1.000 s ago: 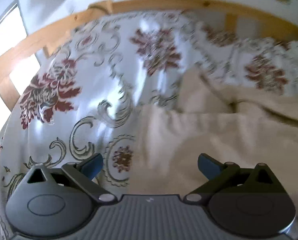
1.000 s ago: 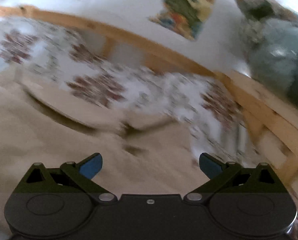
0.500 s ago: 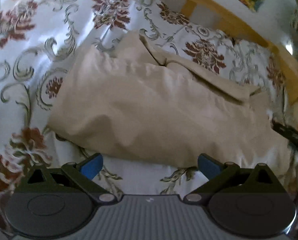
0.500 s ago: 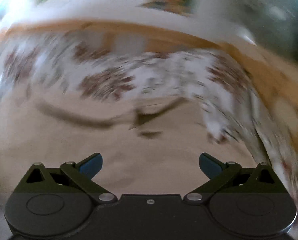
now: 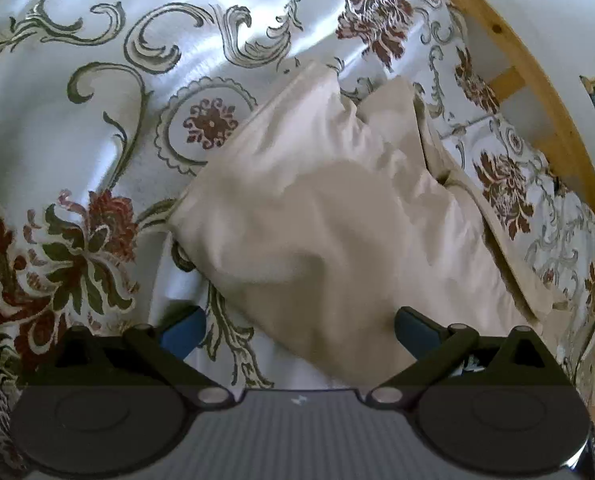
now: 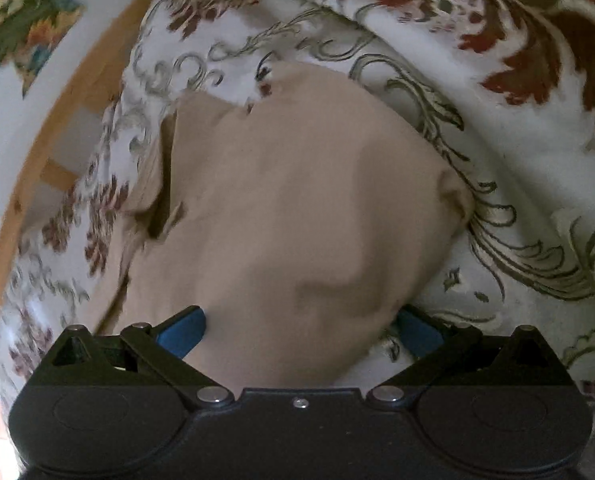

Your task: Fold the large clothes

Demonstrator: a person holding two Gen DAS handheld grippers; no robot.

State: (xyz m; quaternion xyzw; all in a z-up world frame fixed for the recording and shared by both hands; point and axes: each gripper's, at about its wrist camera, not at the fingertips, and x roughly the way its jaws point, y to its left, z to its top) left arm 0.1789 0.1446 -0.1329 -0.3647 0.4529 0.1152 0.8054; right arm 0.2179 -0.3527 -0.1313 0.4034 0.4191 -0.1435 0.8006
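A beige garment (image 5: 337, 216) lies folded and rumpled on a white bedspread with red flowers and green scrolls (image 5: 97, 128). My left gripper (image 5: 299, 326) hovers open over the garment's near corner, with nothing between its blue-tipped fingers (image 5: 181, 330). In the right wrist view the same beige garment (image 6: 297, 208) fills the middle. My right gripper (image 6: 301, 326) is open just above its near edge, and the cloth bulges up between the spread fingers without being pinched. A fold and a dark gap show on the garment's left side.
A wooden bed rail (image 5: 537, 80) curves along the far side of the bed, with a white wall behind it. A colourful picture (image 6: 21, 20) hangs on that wall. The bedspread (image 6: 517, 92) is wrinkled around the garment.
Both grippers swung and tilted down towards the bed. The garment now looks closer and sits right at the fingertips of each. The jaws stayed open throughout.
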